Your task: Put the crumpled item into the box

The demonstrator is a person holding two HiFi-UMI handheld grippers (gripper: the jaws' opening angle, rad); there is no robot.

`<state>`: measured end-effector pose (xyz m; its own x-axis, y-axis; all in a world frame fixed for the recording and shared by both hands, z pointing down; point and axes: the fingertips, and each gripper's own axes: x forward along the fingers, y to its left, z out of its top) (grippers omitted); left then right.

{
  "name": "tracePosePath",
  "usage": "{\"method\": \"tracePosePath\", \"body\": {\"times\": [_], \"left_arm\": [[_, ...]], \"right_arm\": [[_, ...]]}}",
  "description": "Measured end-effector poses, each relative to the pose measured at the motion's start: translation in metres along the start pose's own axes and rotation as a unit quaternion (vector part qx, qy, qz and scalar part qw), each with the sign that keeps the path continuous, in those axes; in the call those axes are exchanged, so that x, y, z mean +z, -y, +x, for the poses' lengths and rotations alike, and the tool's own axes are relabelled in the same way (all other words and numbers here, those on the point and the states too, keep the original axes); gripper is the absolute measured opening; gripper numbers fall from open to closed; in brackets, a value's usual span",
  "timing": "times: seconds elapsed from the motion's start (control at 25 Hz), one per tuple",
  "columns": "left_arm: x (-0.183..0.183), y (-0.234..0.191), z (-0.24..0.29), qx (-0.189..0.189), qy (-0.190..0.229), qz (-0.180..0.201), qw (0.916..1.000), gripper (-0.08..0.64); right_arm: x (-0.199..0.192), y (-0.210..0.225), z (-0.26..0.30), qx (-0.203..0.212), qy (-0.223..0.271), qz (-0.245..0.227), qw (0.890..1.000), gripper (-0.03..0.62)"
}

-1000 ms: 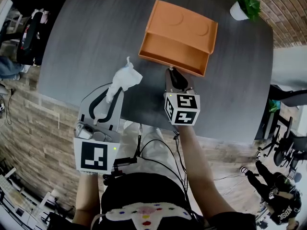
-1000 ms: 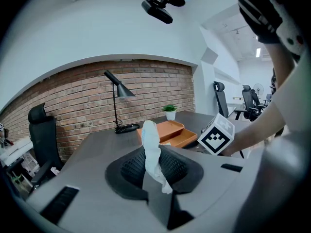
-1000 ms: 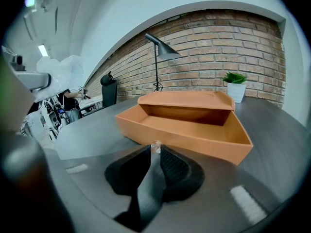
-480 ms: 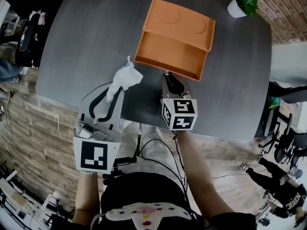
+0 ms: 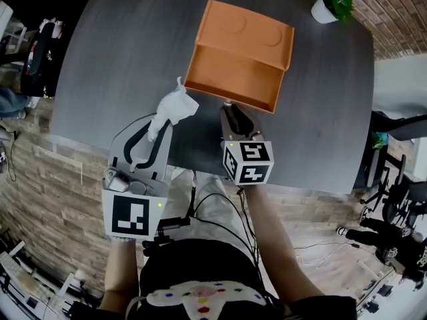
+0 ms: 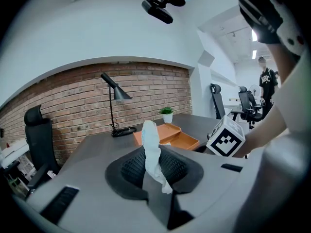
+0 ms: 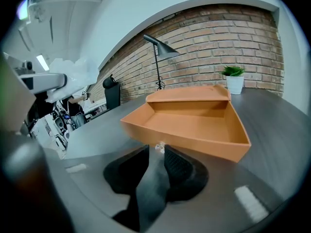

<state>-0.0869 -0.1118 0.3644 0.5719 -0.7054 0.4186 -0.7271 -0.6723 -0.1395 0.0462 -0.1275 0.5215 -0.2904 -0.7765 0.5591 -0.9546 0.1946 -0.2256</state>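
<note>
1. Fingers [image 6: 130,169] of the left gripper [image 5: 157,129]: narrow, pinched on a crumpled white paper tissue [image 6: 151,144], which sticks up past the tips.
2. Fingers [image 7: 179,166] of the right gripper [image 7: 158,152]: have just been opening, now a slim gap. Nothing gripped. Tiny pale speck at the tips, can't tell what it is.
3. Tissue is off the dark grey round-edged desk [image 5: 120,45], up in the air in the left gripper, just beside the near-left corner of the box. Not in the box.
4. Shallow rectangular orange box [image 5: 233,75]: open, lid flap folded back on the far side, inside bare. It sits mid-desk.
5. Right gripper tips are just short of the box's near wall, pointing at it, low over the desk. Touching or not: can't tell.
6. The two grippers are side by side at the near desk edge, left one a bit further from the box.
7. Small white pot with a green plant [image 5: 327,9] stands at the far right of the desk, well apart from the box.
8. Thin black desk lamp [image 6: 114,93] stands at the far edge by a red brick wall [image 6: 73,96].
9. Black office chair [image 6: 36,130] stands beside the desk.
</note>
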Motion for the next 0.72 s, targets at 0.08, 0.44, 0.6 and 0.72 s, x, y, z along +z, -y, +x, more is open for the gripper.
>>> {"method": "tracePosePath", "body": {"times": [0.08, 0.44, 0.6, 0.72], "left_arm": [[0.005, -0.001, -0.002, 0.0, 0.005, 0.001, 1.0, 0.066], [0.039, -0.001, -0.007, -0.004, 0.037, 0.011, 0.9993, 0.066], [0.054, 0.0, -0.014, -0.012, 0.049, 0.018, 0.9986, 0.066], [0.066, 0.0, -0.018, -0.016, 0.061, 0.017, 0.9978, 0.066]], "right_arm": [[0.005, 0.0, -0.009, -0.008, 0.008, -0.005, 1.0, 0.086], [0.057, 0.011, -0.066, -0.045, 0.077, -0.028, 0.996, 0.009], [0.08, 0.015, -0.096, -0.065, 0.111, -0.028, 0.991, 0.009], [0.099, 0.018, -0.117, -0.077, 0.137, -0.028, 0.987, 0.009]]}}
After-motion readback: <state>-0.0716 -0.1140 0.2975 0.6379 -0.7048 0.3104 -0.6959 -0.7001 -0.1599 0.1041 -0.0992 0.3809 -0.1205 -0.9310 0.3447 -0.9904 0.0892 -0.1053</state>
